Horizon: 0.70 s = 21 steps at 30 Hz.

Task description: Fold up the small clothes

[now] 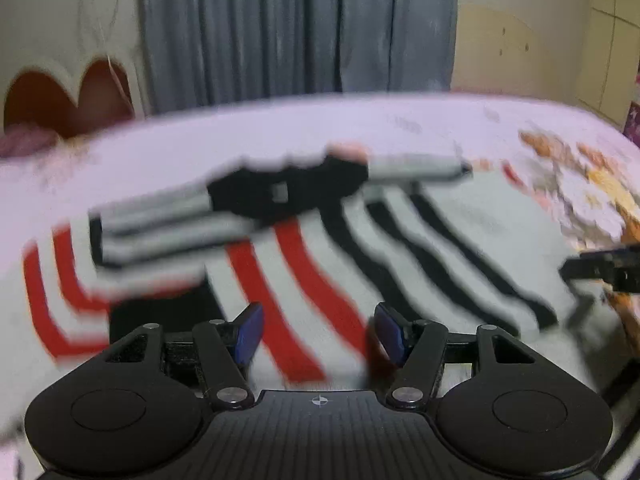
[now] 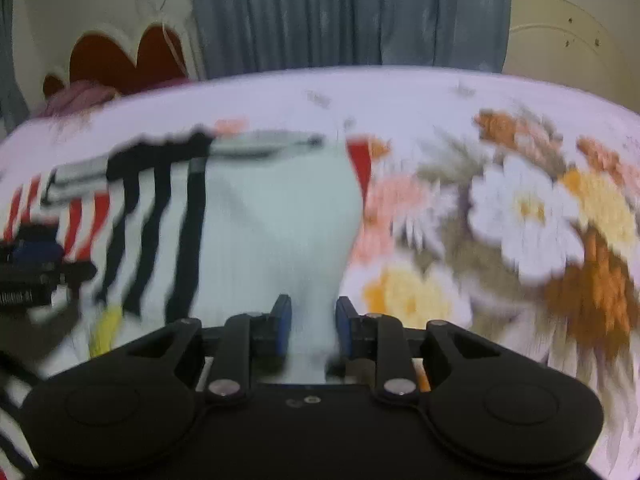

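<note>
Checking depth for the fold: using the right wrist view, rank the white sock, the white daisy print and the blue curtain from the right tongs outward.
1. white sock, between the right tongs, straight ahead.
2. white daisy print, on the bedspread to the right.
3. blue curtain, behind the bed's far edge.

The socks are soft ribbed knit, matt. Under them the bedsheet is smooth printed cloth. Each gripper is matt black plastic with shiny metal pins and blue pads. The curtain is dull woven fabric.
</note>
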Tool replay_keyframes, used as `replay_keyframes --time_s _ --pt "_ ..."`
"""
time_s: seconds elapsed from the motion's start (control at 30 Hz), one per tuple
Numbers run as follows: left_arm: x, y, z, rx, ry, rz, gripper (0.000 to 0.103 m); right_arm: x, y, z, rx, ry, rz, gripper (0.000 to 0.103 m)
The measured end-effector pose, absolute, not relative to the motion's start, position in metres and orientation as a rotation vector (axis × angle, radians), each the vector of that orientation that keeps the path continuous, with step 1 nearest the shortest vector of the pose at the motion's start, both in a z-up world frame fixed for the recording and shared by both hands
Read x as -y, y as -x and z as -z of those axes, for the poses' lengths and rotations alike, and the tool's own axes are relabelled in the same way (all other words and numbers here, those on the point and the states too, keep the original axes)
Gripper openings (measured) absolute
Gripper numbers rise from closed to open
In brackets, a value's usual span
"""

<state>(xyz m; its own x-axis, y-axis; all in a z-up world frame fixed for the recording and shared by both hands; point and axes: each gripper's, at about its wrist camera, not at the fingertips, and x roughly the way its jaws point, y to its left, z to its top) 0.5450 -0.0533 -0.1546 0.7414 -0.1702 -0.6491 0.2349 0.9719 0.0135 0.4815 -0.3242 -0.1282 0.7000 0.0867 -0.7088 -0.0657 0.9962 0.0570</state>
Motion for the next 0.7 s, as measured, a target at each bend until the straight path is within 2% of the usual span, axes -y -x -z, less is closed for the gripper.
replay_keyframes --time_s 0.13,0.23,0.33,0.4,0.47,0.5,0.53,0.57,0.63,0.7 --pt "0.060 -0.585 0.148 -0.689 -0.064 0.206 0.061 0.300 -0.536 0.115 -0.728 -0.067 -0.155 0.026" --pt "0.069 -0.613 0.160 -0.741 -0.039 0.211 0.061 0.267 -0.574 0.129 -0.774 -0.062 -0.247 0.026" --pt "0.054 -0.608 0.169 -0.778 -0.041 0.182 0.061 0.259 -0.587 0.143 -0.826 -0.013 -0.264 0.017" --pt "0.030 -0.595 0.169 -0.775 -0.069 0.130 0.061 0.285 -0.583 0.140 -0.810 -0.008 -0.143 0.000" --pt "0.008 -0.588 0.176 -0.779 -0.036 0.103 0.073 0.312 -0.577 0.138 -0.813 -0.066 -0.097 0.000" --pt "0.003 -0.587 0.178 -0.775 -0.007 0.109 0.074 0.312 -0.575 0.137 -0.818 -0.067 -0.103 0.000" --pt "0.004 -0.588 0.177 -0.776 -0.004 0.104 0.074 0.306 -0.573 0.137 -0.818 -0.032 -0.099 0.002" --pt "0.007 -0.589 0.175 -0.777 -0.010 0.093 0.074 0.298 -0.571 0.135 -0.816 0.007 -0.091 0.015" --pt "0.012 -0.582 0.164 -0.742 -0.023 0.098 0.073 0.281 -0.563 0.129 -0.794 0.053 -0.095 0.030" --pt "0.014 -0.568 0.151 -0.695 -0.005 0.122 0.073 0.271 -0.548 0.119 -0.760 0.107 -0.080 0.033"
